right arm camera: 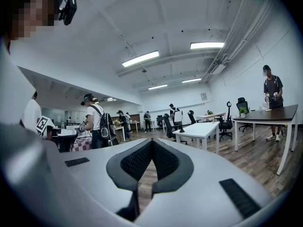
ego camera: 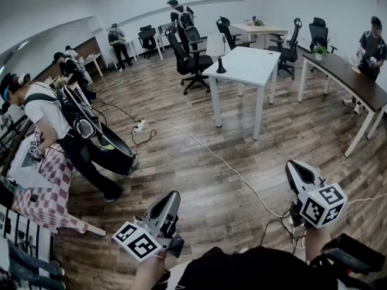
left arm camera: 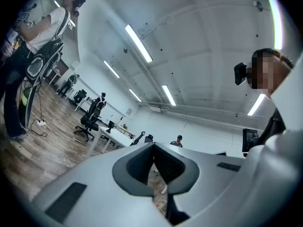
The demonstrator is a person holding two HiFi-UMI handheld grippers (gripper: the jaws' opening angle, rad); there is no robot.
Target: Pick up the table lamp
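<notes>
Left gripper (ego camera: pixel 171 199) and right gripper (ego camera: pixel 297 169) are both sitting jaws-together and empty, well apart from the table lamp (ego camera: pixel 216 48) standing at the white table's (ego camera: pixel 249 65) left edge, so crossing is probably risking snagging the floor cable (ego camera: pixel 199 144) or toppling the lamp.

1. We note the table lamp (ego camera: pixel 216 52) standing on the counter (ego camera: pixel 248 68), at its far left corner.
2. Office chair (ego camera: pixel 192 62) just left of that counter.
3. Floor cable (ego camera: pixel 205 147) runs from the power strip (ego camera: pixel 140 126), at left, toward us, passing before the counter.
4. Second counter (ego camera: pixel 354 83) lies to the right.
</notes>
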